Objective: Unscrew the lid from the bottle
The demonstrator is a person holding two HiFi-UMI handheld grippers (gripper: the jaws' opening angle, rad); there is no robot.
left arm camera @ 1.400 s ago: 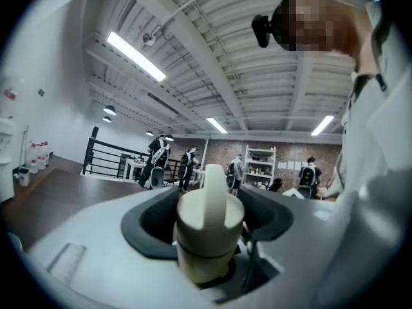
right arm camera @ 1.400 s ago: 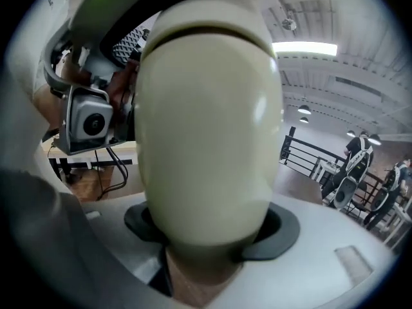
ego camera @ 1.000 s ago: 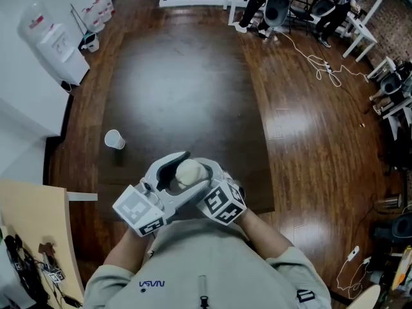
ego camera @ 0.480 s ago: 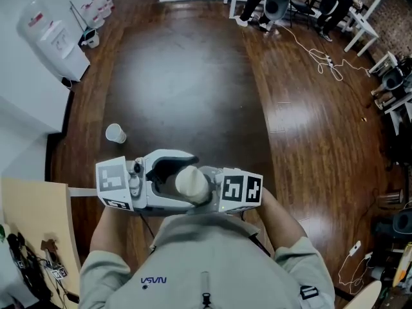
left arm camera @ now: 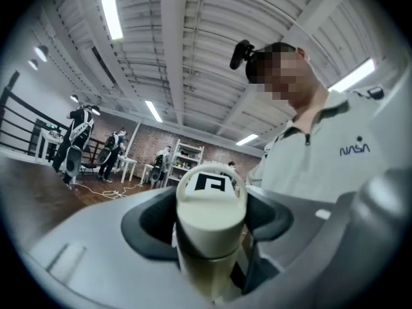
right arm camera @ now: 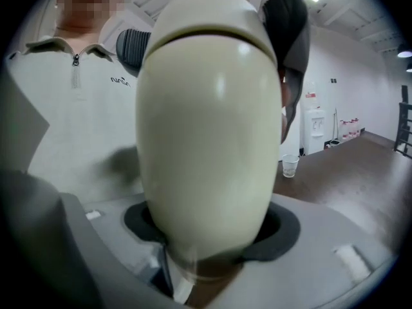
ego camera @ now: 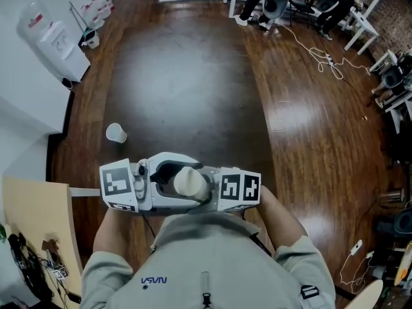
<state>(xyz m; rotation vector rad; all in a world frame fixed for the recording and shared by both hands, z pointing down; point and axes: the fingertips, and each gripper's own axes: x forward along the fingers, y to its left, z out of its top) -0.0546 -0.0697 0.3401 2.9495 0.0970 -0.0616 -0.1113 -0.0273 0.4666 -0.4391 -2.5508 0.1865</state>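
A cream bottle (ego camera: 190, 181) hangs in the air close in front of the person's chest, held between both grippers. My left gripper (ego camera: 175, 184) comes in from the left. Its jaws have just been closing, and the black pads (left arm camera: 153, 219) now press on the bottle's cream lid (left arm camera: 211, 205), which has a loop handle on top. From the right, my right gripper (ego camera: 207, 188) is shut on the bottle's body (right arm camera: 206, 140), which fills the right gripper view. The seam under the lid (right arm camera: 206, 34) shows at the far end.
A clear plastic cup (ego camera: 116, 132) stands on the dark wooden floor to the left, also in the right gripper view as a cup (right arm camera: 290, 165). A water dispenser (ego camera: 55, 40) stands at far left. Seated people (ego camera: 277, 2) and cables (ego camera: 325, 66) are at the back right. A pale tabletop (ego camera: 38, 230) lies at lower left.
Both grippers have swung from a slanted pose to lie level side by side, and the bottle has come slightly nearer the chest. Over the last half second almost nothing has shifted.
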